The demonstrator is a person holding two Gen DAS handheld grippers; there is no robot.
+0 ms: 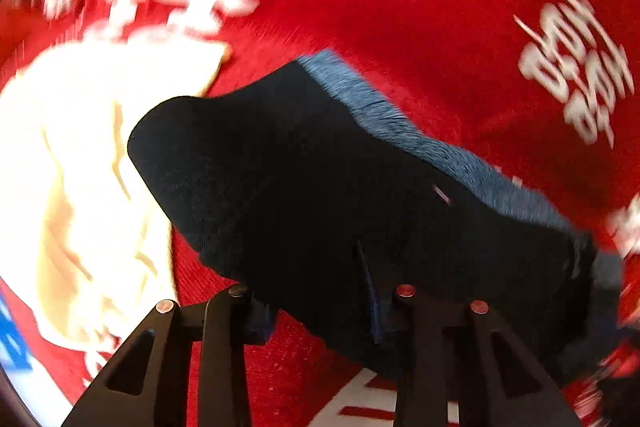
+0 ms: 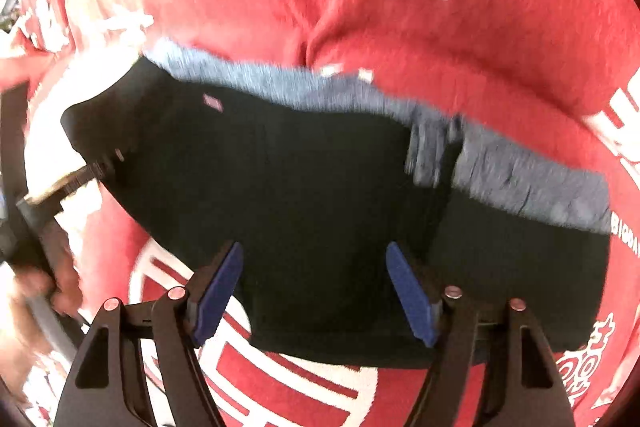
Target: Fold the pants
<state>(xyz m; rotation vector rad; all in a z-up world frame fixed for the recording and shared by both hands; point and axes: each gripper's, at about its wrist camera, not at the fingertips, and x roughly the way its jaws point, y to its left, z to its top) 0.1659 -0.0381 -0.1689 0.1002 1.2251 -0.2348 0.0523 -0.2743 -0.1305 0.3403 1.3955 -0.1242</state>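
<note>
a: left wrist view, largest first: red cloth (image 1: 420, 7) with white characters, spread as the work surface. what lies on it?

b: dark pants (image 1: 320, 187), bunched into a broad folded mass across the middle, with a grey-blue ribbed waistband (image 1: 420, 143) along the far edge. a cream garment (image 1: 80, 167) lies beside them at the left, just touching or nearly so; blur hides which.

a: and the left gripper (image 1: 320, 311)?

b: its jaws are drawn partly together around the near edge of the pants, and dark fabric fills the gap. the pads are hidden under the cloth, so i judge a pinch on the hem edge, not a firm certainty.

a: right wrist view?

b: same pants (image 2: 312, 195) on the same cloth (image 2: 440, 39), waistband (image 2: 360, 95) on the far side. the right gripper (image 2: 314, 291) stands spread, its blue pads (image 2: 218, 291) clear of the fabric on either side and holding nothing. at the left edge a hand (image 2: 44, 291) holds the other tool.

a: handling?

b: judged soft, light and limp: it will drape and sag from any single hold, and layers may slide apart. the ribbed band looks thicker and grippier, so take the band or a doubled edge, one hold per corner, and keep the layers pinched together.
</note>
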